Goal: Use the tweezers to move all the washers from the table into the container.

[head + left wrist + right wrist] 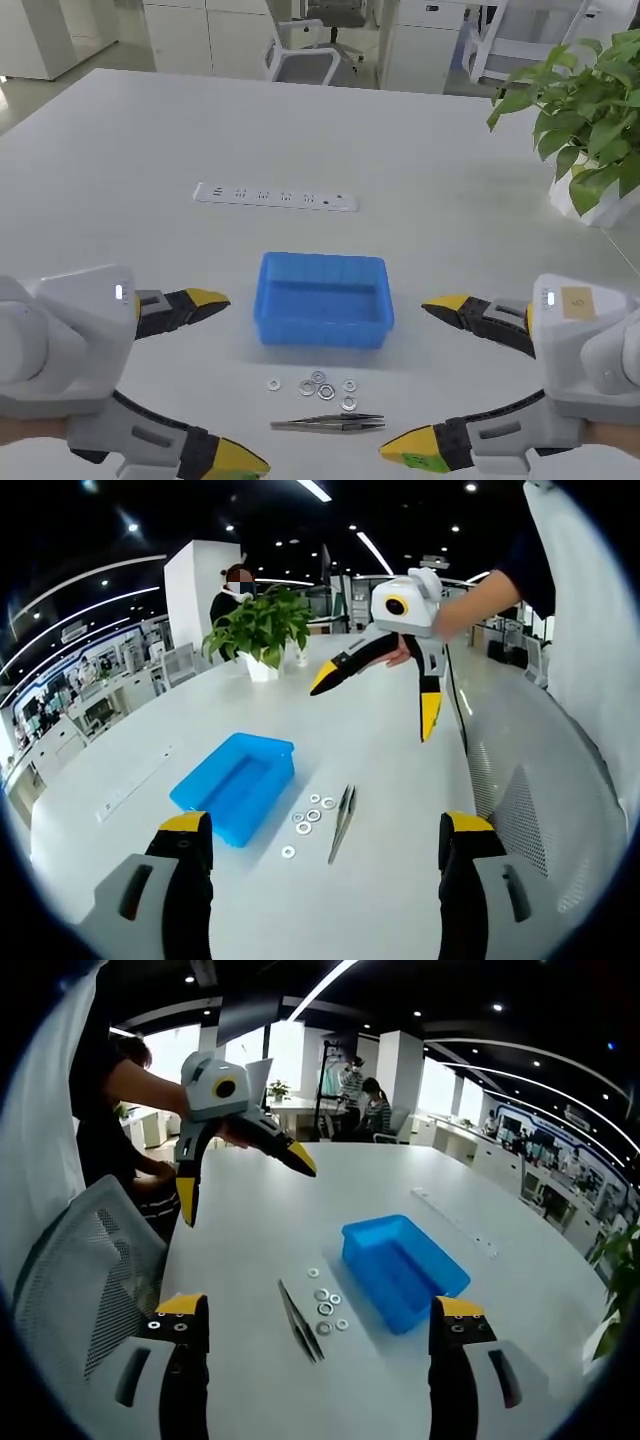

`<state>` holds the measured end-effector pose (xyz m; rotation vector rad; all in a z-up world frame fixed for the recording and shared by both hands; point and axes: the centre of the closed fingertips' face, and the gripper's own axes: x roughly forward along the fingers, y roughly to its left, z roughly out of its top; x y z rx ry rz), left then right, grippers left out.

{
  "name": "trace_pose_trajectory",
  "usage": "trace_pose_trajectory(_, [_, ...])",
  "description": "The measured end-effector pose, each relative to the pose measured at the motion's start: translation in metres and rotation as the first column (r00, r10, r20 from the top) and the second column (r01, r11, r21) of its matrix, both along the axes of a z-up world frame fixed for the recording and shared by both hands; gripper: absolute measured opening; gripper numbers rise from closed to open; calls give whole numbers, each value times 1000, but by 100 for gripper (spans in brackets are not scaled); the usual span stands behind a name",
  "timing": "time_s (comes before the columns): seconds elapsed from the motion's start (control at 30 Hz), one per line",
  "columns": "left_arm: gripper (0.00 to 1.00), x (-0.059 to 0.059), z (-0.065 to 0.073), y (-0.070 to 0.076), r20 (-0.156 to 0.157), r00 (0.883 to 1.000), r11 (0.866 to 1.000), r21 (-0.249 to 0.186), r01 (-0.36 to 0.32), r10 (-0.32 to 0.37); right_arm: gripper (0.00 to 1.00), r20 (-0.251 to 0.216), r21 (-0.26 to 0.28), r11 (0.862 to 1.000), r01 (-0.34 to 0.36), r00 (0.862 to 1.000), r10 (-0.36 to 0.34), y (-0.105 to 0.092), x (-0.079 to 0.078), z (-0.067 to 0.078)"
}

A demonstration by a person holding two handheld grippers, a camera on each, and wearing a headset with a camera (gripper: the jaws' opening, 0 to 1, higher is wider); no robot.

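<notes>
Several small metal washers (318,385) (310,818) (325,1305) lie loose on the white table (450,200), just in front of an empty blue container (323,298) (235,785) (403,1268). Metal tweezers (330,423) (342,822) (300,1322) lie flat on the near side of the washers. My left gripper (232,380) (325,825) (246,1194) hovers wide open to the left of them, holding nothing. On the opposite side my right gripper (413,380) (318,1307) (372,712) is also wide open and holding nothing.
A white power strip (274,196) lies beyond the container. A potted plant (590,110) (262,630) stands at the table's far right corner. Office chairs (300,55) stand past the far edge, and a mesh chair (80,1270) is at the near side.
</notes>
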<state>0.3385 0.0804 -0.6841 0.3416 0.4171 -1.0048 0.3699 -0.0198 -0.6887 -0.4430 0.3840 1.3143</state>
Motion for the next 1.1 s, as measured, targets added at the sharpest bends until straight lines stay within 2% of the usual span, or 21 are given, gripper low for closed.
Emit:
trace_pose_trajectory(0.1, [99, 2, -3, 2, 18, 1000, 1000, 27, 2, -2, 91, -2, -7, 1000, -1, 1000, 1, 0, 1, -3])
trace_pose_trajectory(0.17, [99, 2, -5, 1, 9, 1000, 1000, 24, 3, -3, 91, -6, -3, 1000, -3, 1000, 3, 1, 0, -2])
trace_pose_trajectory(0.37, [98, 5, -5, 0, 8, 1000, 1000, 28, 4, -5, 90, -12, 2, 1000, -2, 1000, 3, 2, 2, -3])
trace_pose_trajectory(0.43, [96, 4, -6, -1, -6, 1000, 1000, 20, 5, -5, 90, -14, 2, 1000, 2, 1000, -2, 2, 5, -4])
trace_pose_trajectory(0.5, [90, 1, -7, -4, -35, 999, 1000, 10, 11, -11, 89, -19, 4, 1000, 8, 1000, -8, 1, 7, -5])
trace_pose_trajectory(0.6, [86, 2, -11, -2, -31, 999, 1000, 23, 9, -9, 89, -17, 6, 1000, 9, 1000, -9, 2, 9, -5])
trace_pose_trajectory(0.7, [84, 0, -12, -4, -45, 999, 1000, 11, 16, -16, 89, -21, 8, 1000, 12, 1000, -12, 1, 11, -7])
trace_pose_trajectory(0.77, [84, 0, -15, -5, -45, 999, 1000, 21, 21, -20, 88, -26, 5, 1000, 13, 1000, -13, 1, 12, -10])
trace_pose_trajectory(0.83, [83, -1, -21, -6, -68, 997, 999, 32, 29, -27, 88, -30, 1, 1000, 14, 999, -14, 0, 12, -13])
trace_pose_trajectory(0.97, [82, 1, -32, -7, -80, 996, 999, 45, 30, -26, 87, -48, -10, 1000, 10, 999, -11, 0, 10, -22])
trace_pose_trajectory(1.07, [81, 3, -39, -9, -101, 995, 998, 49, 27, -21, 83, -64, -32, 999, -6, 998, 4, 1, 7, -31])
trace_pose_trajectory(1.1, [81, 3, -42, -11, -138, 990, 999, 31, 14, -9, 81, -76, -49, 999, -14, 997, 10, 1, 5, -37])
